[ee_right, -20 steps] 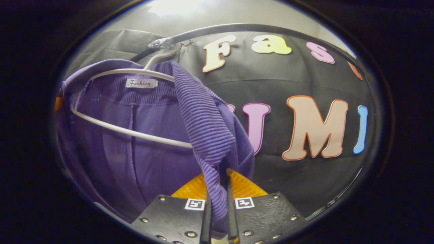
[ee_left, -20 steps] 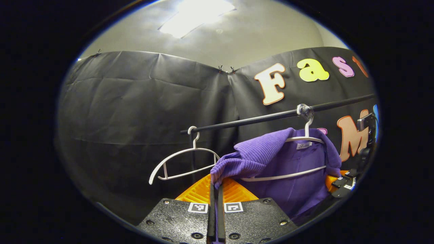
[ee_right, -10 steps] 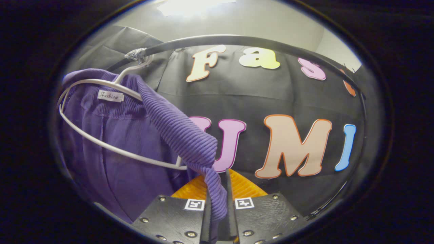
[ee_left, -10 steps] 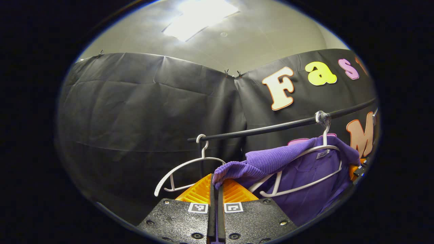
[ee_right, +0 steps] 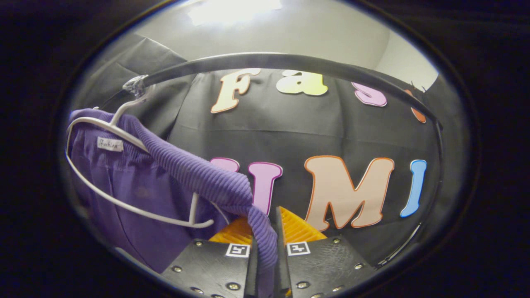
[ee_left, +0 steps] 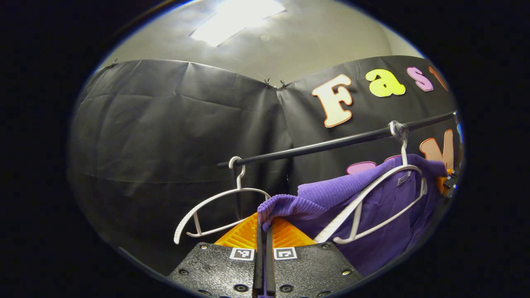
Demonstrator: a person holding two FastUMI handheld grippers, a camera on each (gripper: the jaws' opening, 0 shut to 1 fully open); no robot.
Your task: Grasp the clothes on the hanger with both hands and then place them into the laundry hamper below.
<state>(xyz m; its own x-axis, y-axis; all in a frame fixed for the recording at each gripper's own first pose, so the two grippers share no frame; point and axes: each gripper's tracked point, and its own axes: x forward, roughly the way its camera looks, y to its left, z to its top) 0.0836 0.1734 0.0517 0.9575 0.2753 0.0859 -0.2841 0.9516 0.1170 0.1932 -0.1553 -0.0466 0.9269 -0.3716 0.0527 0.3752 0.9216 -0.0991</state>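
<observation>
Here the black rail [ee_left: 331,145] is the landmark: a white hanger [ee_left: 372,207] hooks over it at a taped spot, and the purple garment [ee_left: 389,231] is draped on that hanger below the rail. In the left gripper view, the left gripper [ee_left: 263,248] sits below the rail's free end, its fingers pressed together on a bunched ribbed edge of the garment, which stretches from the fingertips up toward the hanger's shoulder. A second, bare white hanger [ee_left: 219,203] hangs from the rail's end, just beside the pinched fabric and clear of it. In the right gripper view, the rail [ee_right: 290,62] arcs overhead, the hanger [ee_right: 124,194] hangs from it at the left, and the garment [ee_right: 136,215] with its small neck label hangs under it. The right gripper [ee_right: 267,252] is below the rail, its fingers pinching a ribbed strip of the garment that runs taut from the hanger's shoulder down between them. Bare wire of the hanger shows on both sides.
</observation>
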